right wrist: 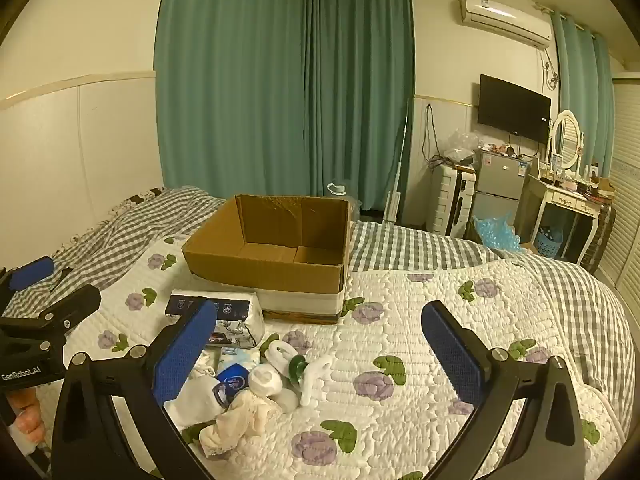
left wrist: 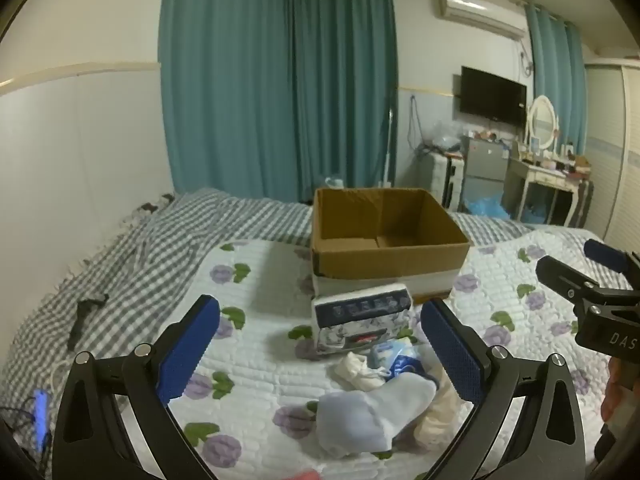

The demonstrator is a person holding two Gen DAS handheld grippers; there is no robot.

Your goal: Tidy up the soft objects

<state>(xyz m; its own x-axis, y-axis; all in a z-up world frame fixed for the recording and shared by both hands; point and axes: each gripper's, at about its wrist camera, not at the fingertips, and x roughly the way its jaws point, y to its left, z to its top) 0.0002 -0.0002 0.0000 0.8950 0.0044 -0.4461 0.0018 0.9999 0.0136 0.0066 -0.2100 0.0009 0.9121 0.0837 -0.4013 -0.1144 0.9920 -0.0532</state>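
On the bed's floral quilt, lower centre of frame: heap of socks and small soft items beside a tissue pack. Cardboard box just behind, open, nothing inside. Left tongs spread wide over the heap, gripping nothing. Right tongs spread wide, also gripping nothing.
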